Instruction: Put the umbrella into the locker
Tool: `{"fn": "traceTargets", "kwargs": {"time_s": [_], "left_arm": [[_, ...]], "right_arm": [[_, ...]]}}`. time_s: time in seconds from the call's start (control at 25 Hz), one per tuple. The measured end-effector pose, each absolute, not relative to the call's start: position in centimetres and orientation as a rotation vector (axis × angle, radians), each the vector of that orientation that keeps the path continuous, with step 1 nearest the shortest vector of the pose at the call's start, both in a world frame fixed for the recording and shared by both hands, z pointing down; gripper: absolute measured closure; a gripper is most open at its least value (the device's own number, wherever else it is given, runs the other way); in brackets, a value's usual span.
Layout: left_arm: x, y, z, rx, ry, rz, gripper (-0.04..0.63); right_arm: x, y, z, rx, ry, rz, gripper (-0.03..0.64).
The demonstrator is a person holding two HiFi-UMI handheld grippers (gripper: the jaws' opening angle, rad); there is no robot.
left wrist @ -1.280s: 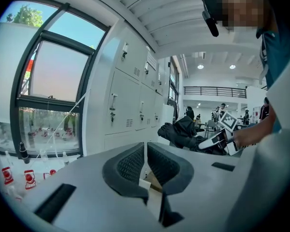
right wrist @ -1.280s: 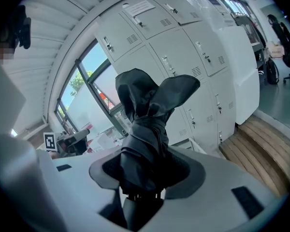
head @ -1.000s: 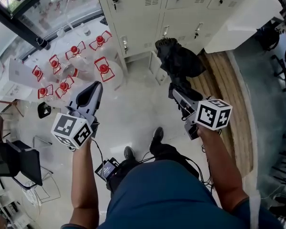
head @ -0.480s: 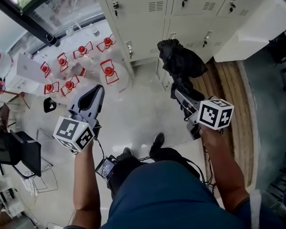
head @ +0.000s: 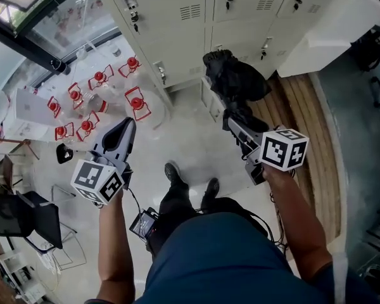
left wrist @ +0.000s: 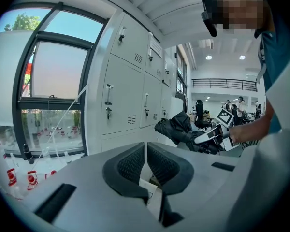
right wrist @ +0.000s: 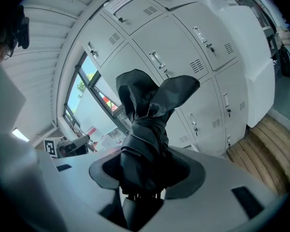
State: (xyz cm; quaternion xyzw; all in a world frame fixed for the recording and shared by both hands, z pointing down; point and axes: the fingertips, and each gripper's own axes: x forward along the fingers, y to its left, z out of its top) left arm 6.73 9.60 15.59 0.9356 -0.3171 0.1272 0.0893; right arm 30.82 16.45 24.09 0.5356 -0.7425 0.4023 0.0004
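A folded black umbrella (head: 235,80) sticks out forward from my right gripper (head: 232,120), whose jaws are shut on its lower part. In the right gripper view the umbrella (right wrist: 149,124) fills the gap between the pads and its loose fabric flops open at the top. The grey lockers (head: 177,18) stand just ahead with every door in view closed. My left gripper (head: 125,126) hangs to the left over the floor, its pads (left wrist: 130,163) close together with nothing between them. From the left gripper view the umbrella (left wrist: 176,127) shows at the right, in front of the lockers (left wrist: 121,95).
Several clear water jugs with red caps (head: 95,97) stand on the floor left of the lockers, below a window. A wooden platform (head: 304,119) and a white counter (head: 332,24) lie to the right. A black chair (head: 22,214) is at the far left. The person's shoes (head: 174,173) are below.
Both grippers have travelled forward toward the lockers, the umbrella still held in the right one. The person has taken a step, one foot now further ahead.
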Motion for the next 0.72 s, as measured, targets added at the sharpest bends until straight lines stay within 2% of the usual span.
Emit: {"fn": "traceTargets", "kwargs": {"time_s": [0.44, 0.72], "left_arm": [[11.1, 2.6, 16.7, 2.844, -0.689, 0.366, 0.563], [11.3, -1.0, 16.6, 2.872, -0.579, 0.366, 0.563]], "right_arm": [[31.9, 14.4, 23.8, 1.872, -2.207, 1.310, 0.397], [30.6, 12.2, 23.7, 1.958, -2.161, 1.327, 0.397]]}}
